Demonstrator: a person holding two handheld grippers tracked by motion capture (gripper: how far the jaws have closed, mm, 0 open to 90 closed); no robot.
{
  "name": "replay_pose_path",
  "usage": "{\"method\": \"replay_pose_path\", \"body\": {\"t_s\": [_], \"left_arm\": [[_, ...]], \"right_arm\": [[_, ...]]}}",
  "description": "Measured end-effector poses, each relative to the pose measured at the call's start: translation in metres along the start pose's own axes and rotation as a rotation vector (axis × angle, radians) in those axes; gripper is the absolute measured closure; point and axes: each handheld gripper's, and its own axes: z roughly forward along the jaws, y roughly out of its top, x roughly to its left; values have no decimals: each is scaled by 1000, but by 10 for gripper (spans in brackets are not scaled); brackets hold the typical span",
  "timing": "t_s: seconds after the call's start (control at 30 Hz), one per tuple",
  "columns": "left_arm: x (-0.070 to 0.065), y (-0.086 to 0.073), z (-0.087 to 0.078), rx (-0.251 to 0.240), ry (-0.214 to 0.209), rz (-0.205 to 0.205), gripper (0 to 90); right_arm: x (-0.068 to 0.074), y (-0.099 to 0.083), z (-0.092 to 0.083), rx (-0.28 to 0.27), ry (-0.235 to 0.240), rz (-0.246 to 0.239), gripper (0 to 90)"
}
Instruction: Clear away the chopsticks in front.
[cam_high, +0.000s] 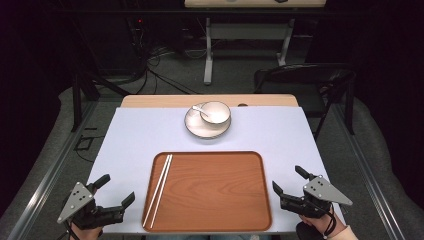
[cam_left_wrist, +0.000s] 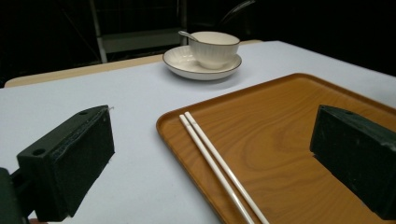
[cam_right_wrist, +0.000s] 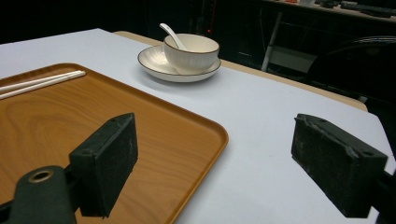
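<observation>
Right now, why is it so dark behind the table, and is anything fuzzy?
High view: light falls on the table, the room behind stays black. Left gripper view: the chopsticks look sharp, the bowl slightly soft. Right gripper view: the plate casts a faint shadow.

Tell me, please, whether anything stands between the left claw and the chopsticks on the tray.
Nothing visible does. The left claw is open and empty at the tray's left edge, and the chopsticks lie just inside the tray rim. Only bare tabletop and that low rim lie between them.
</observation>
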Motion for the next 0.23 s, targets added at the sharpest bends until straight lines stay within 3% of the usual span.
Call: {"method": "replay_pose_path", "body": {"t_s": [0.1, 0.23], "left_arm": [[-2, 1, 1, -33, -20, 17, 0], [-1, 0, 6, -15, -27, 22, 0]], "right_arm": [[0, 0, 0, 2, 0, -1, 142], [-1, -1, -1, 3, -3, 3, 142]]}}
